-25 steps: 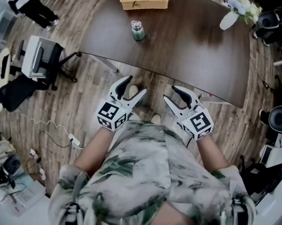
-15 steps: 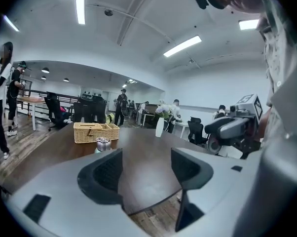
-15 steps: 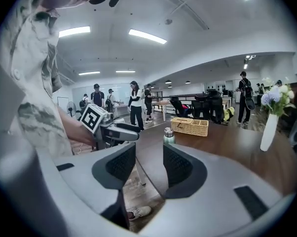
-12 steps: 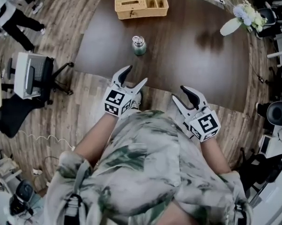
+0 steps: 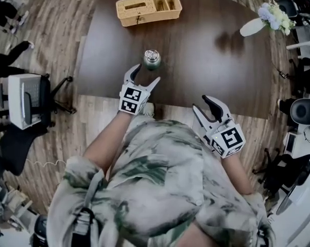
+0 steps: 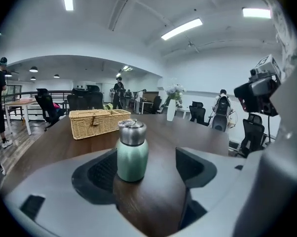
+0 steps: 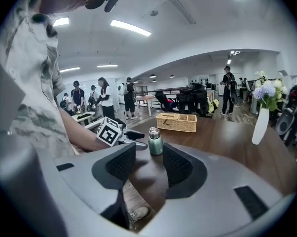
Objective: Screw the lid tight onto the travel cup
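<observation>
On the table (image 5: 211, 71), the travel cup (image 5: 151, 60) stands upright, lid (image 6: 132, 132) uppermost.

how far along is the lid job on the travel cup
Done: the lid sits on the travel cup, tightness unclear. In hand: the left tool hovers at the cup, jaws just opened wider, the cup just ahead, ungripped; the right tool hangs back, open and empty. Left: grip the cup and twist the lid tight.
</observation>
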A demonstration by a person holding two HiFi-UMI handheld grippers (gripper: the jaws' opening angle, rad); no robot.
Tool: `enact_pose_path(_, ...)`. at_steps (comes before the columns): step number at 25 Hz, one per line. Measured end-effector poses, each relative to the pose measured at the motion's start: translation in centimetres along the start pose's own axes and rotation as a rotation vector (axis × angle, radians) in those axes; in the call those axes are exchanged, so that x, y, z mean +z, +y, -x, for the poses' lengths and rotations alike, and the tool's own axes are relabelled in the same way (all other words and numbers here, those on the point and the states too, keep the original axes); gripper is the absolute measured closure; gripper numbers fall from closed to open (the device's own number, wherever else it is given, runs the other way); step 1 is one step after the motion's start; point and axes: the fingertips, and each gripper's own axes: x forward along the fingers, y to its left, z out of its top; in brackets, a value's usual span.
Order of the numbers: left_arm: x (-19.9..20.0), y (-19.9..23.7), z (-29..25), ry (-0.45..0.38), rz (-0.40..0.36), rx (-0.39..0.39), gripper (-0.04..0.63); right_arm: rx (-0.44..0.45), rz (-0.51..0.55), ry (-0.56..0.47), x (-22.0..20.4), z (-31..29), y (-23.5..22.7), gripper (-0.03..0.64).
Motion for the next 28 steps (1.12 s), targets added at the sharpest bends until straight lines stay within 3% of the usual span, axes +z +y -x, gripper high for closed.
enact_pose_path(7,-1.4,2.2,-4.1,0.037,-0.017,-0.028,0.221,-0.075,-0.051,0.017,-0.1,-1.0,-1.6,0.425)
enact_pose_path(14,-1.1,3.4,-6.8,0.025,-0.028,0.004,0.207,-0.04,-0.046,0.063,-0.1,-0.8,-3.5,0.426)
enact_pose_path(28,-2.8,2.7,-9.9,0.072,-0.106,-0.022,0.202,-0.032,-0.001,0.111,0.4,0.6,-5.7,0.431)
